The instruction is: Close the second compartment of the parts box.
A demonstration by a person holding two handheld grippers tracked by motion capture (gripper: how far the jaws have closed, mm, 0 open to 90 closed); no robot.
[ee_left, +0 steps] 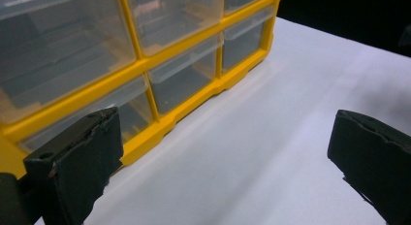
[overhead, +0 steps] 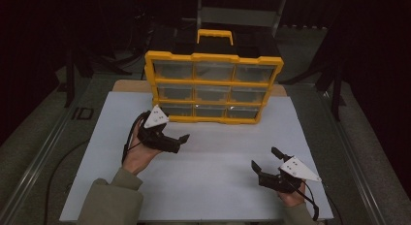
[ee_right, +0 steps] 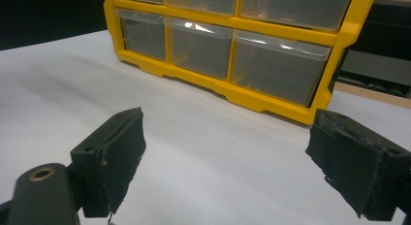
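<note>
The yellow drawer cabinet (overhead: 213, 87) stands upright at the far side of the white table (overhead: 218, 186), its long side running across both grippers' line of reach. The left gripper (overhead: 175, 141), jaws apart and empty, sits just beside the cabinet's bottom-left drawer (ee_left: 92, 116), so it looks the likelier to act first. The right gripper (overhead: 267, 159), jaws also spread and empty, hangs well back near the table's front edge, angled toward the cabinet's right corner.

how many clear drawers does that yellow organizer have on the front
9, in a three-by-three grid on the yellow drawer organizer: three drawers across the top row, three across the middle, three along the bottom. All look shut.
</note>
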